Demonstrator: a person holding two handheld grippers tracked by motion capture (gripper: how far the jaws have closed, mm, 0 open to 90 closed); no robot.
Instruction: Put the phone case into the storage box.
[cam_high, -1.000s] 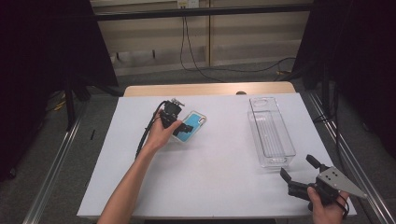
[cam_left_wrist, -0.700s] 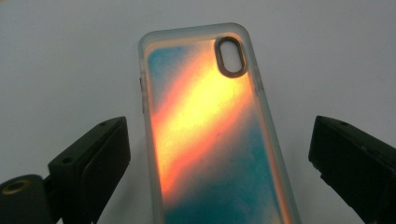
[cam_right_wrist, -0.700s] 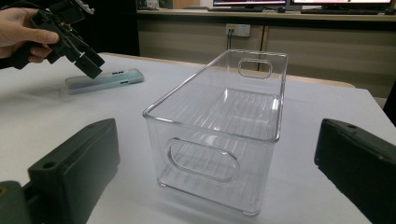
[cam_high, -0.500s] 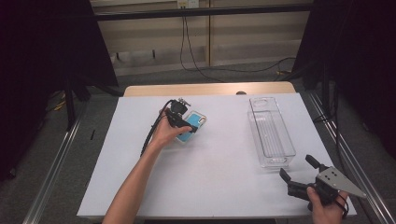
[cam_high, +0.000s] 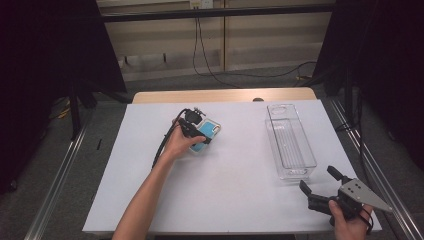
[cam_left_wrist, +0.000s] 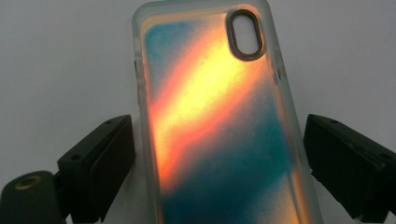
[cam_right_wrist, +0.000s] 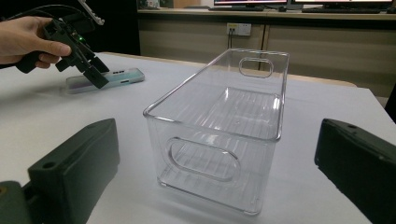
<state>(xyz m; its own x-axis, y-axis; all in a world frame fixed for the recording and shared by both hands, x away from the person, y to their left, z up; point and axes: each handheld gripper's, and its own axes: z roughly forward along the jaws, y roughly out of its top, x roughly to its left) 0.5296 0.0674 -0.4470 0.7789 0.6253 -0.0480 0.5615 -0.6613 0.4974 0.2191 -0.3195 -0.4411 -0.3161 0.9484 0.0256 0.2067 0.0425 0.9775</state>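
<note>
Clear plastic bin (cam_high: 290, 141) standing upright at the right of the high view, on the white bench (cam_high: 230, 190), long side running away from the camera, an oval handle cut-out in each end wall. Lying flat left of centre: a phone case (cam_high: 206, 135), teal in the high view, glowing orange and teal in the left gripper view, with an oval camera hole near the top right of that frame. Left claw (cam_high: 199, 137) being held by the left hand (cam_high: 179, 144) directly over the case, jaws spread wide and standing apart from the case's two long edges, one on each side, gripping nothing. Black cable (cam_high: 162, 145) trailing from it toward the lower left. Right claw (cam_high: 320, 191) being held by the right hand (cam_high: 350, 224) at the lower right corner of the high view, near the bench's front edge, jaws wide open and empty, pointing toward the bin's near end and well apart from it. In the right gripper view, bin sitting centre frame between the two black jaws, case and left claw showing at upper left.
</note>
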